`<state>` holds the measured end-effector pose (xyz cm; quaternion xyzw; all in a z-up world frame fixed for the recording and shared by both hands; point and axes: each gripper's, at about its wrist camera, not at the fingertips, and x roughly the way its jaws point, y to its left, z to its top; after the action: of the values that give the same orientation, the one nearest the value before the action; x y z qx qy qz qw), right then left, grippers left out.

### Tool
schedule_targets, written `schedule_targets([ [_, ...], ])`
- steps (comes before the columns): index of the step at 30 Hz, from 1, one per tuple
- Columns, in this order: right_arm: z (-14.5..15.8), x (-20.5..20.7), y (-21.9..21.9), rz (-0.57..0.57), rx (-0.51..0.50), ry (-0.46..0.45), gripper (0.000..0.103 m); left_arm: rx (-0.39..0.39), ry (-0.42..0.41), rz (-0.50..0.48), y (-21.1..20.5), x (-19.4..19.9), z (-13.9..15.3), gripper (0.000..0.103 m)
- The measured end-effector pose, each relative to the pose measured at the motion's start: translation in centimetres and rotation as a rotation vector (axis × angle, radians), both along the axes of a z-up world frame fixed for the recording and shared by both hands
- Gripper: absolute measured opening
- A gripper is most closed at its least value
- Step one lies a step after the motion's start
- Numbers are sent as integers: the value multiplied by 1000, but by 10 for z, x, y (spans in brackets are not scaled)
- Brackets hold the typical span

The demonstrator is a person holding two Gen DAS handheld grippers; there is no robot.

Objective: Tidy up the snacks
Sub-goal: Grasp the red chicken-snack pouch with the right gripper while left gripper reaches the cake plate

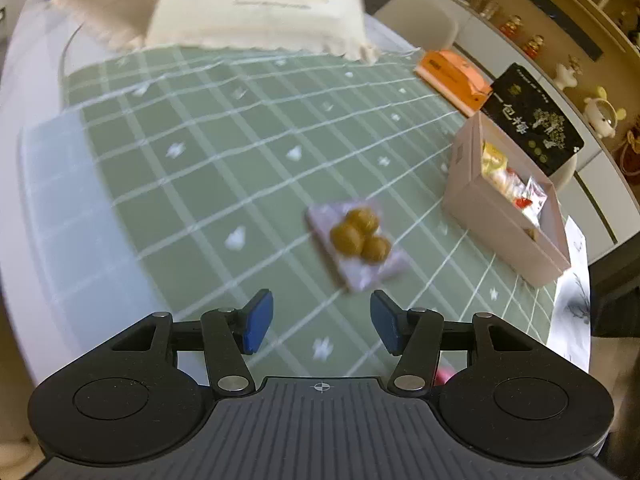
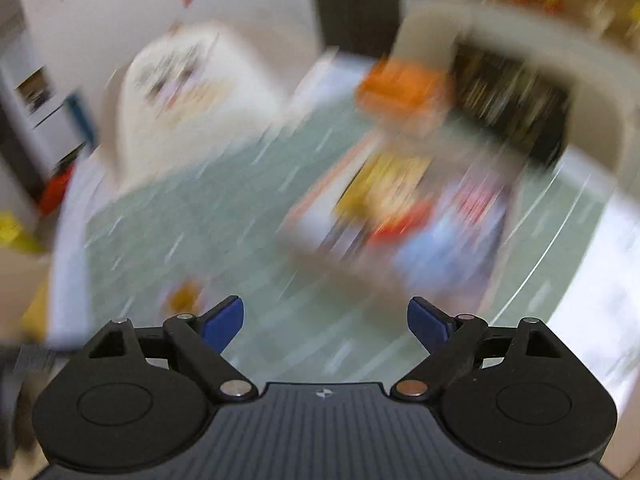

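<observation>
A pale purple snack packet (image 1: 358,246) printed with three brown balls lies flat on the green checked tablecloth (image 1: 224,152). My left gripper (image 1: 322,322) is open and empty, just short of the packet. To the right stands a pink open box (image 1: 496,216) holding several wrapped snacks (image 1: 514,186). The right wrist view is heavily blurred. There my right gripper (image 2: 325,320) is open and empty above the tablecloth (image 2: 200,208), with the box of colourful snacks (image 2: 404,204) ahead and a small orange-printed packet (image 2: 184,298) at lower left.
An orange box (image 1: 454,76) and a black box with gold print (image 1: 532,120) lie behind the pink box. A cream cushioned chair back (image 1: 256,4) stands at the far side of the table. Shelves with jars and figurines (image 1: 568,40) line the right wall. Papers (image 1: 572,300) lie at the table's right edge.
</observation>
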<state>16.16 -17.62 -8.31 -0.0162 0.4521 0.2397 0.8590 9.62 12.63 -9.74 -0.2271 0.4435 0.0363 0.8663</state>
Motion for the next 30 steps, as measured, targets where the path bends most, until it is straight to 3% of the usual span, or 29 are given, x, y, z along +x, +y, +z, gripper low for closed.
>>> schedule_targets([
  [4, -53, -57, 30, 72, 25, 190, 90, 42, -32, -43, -11, 29, 6, 60],
  [8, -78, -83, 52, 45, 13, 232, 90, 126, -45, -76, -19, 41, 11, 60],
  [13, -80, -83, 78, -51, 0, 175, 102, 143, -37, -98, -24, 62, 5, 57],
  [17, -84, -94, 100, 43, -152, 72, 101, 193, 2, -170, -43, 81, -8, 52],
  [19, -85, -101, 91, 66, -195, 30, 95, 253, 37, -202, -54, 85, -17, 48],
  [21, -85, -104, 70, 45, -220, 14, 95, 300, 40, -220, -61, 85, -20, 50],
  [26, -86, -94, 15, -67, -214, 18, 95, 330, 32, -253, -66, 85, -22, 50],
  [30, -89, -90, -3, -124, -209, 17, 99, 344, 20, -284, -67, 83, -22, 50],
])
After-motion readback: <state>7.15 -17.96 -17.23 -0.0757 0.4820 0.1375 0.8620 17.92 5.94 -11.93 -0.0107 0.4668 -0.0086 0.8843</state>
